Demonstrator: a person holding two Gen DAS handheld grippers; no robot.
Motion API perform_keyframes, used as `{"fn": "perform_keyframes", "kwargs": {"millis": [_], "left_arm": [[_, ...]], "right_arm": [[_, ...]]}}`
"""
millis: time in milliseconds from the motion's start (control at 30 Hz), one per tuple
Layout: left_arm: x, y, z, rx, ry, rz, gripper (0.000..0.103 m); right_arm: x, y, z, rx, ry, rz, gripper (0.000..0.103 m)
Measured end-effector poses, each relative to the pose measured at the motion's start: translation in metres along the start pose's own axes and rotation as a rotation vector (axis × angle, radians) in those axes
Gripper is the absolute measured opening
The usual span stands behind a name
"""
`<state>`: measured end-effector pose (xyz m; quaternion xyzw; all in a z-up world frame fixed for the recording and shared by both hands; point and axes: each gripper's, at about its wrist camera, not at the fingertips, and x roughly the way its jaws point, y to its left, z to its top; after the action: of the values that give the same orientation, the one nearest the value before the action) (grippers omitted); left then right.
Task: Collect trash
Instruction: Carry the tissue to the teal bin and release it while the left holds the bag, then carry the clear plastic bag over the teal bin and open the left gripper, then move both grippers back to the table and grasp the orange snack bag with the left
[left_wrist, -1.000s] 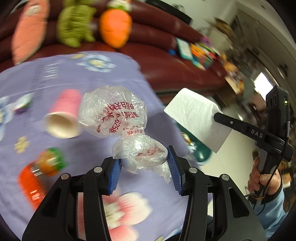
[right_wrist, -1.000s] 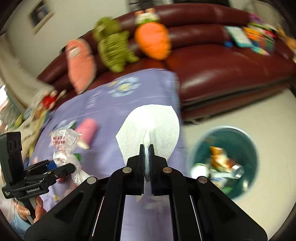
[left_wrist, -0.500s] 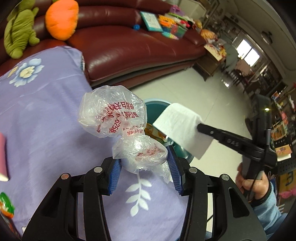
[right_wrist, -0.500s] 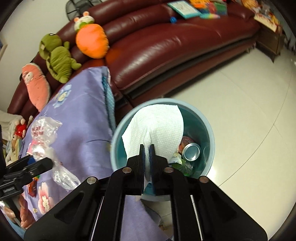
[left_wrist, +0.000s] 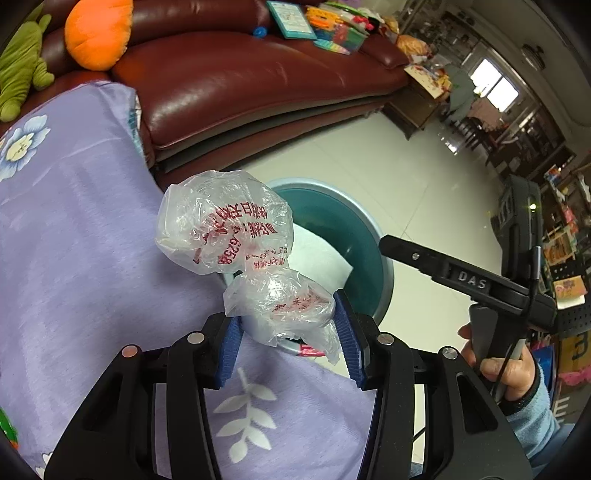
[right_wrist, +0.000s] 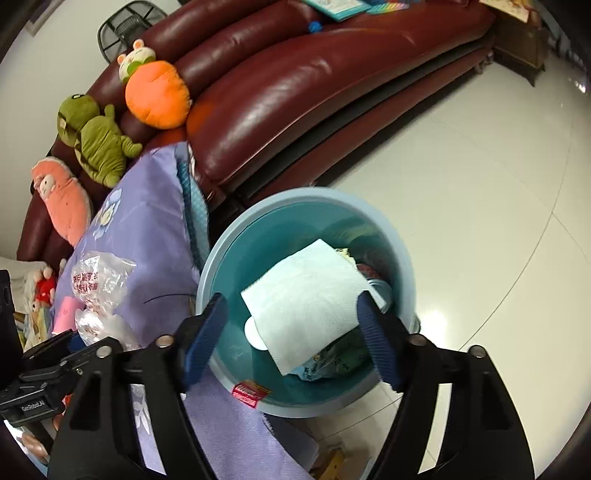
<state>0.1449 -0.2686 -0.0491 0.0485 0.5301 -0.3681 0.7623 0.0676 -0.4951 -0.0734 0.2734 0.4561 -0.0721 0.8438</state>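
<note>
Opening over the bin (right_wrist: 218, 258), right gripper (right_wrist: 291, 332) frees the limp napkin (right_wrist: 306, 295) above the trash while left gripper (left_wrist: 286, 332) pinches a light, crinkly, slippery plastic bag (left_wrist: 225, 229) at its neck.

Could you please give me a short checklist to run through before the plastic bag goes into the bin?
1. Right gripper jaws opening, nothing pinched: ok.
2. Paper towel released inside the teal bin: ok.
3. Left gripper clamped on the plastic bag: ok.
4. Plastic bag fully over the bin opening: not ok, part still over the purple cloth.
5. Room left in the bin: cannot tell.
</note>
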Motion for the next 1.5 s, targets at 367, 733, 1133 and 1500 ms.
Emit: {"fn": "perform_keyframes", "kwargs": {"millis": [367,733,1133,1500], "left_arm": [[0.021,-0.022,0.005,0.027,0.014,-0.017,0.048],[0.039,-0.031,0.012,0.041,0.007,0.033,0.086],[0.017,-0.012,-0.005,-0.003,-0.002,0.045,0.092],[-0.033,0.025,-0.045,-0.090,-0.055,0.055,0.093]], "right_arm": [[-0.024,-0.009,0.004,-0.002,-0.042,-0.039,0.075],[-0.036,-0.021,0.006,0.041,-0.062,-0.083,0.075],[-0.035,0.009,0.002,-0.009,-0.023,-0.105,0.080],[-0.045,0.061,-0.012,-0.102,0.005,-0.098,0.085]]}}
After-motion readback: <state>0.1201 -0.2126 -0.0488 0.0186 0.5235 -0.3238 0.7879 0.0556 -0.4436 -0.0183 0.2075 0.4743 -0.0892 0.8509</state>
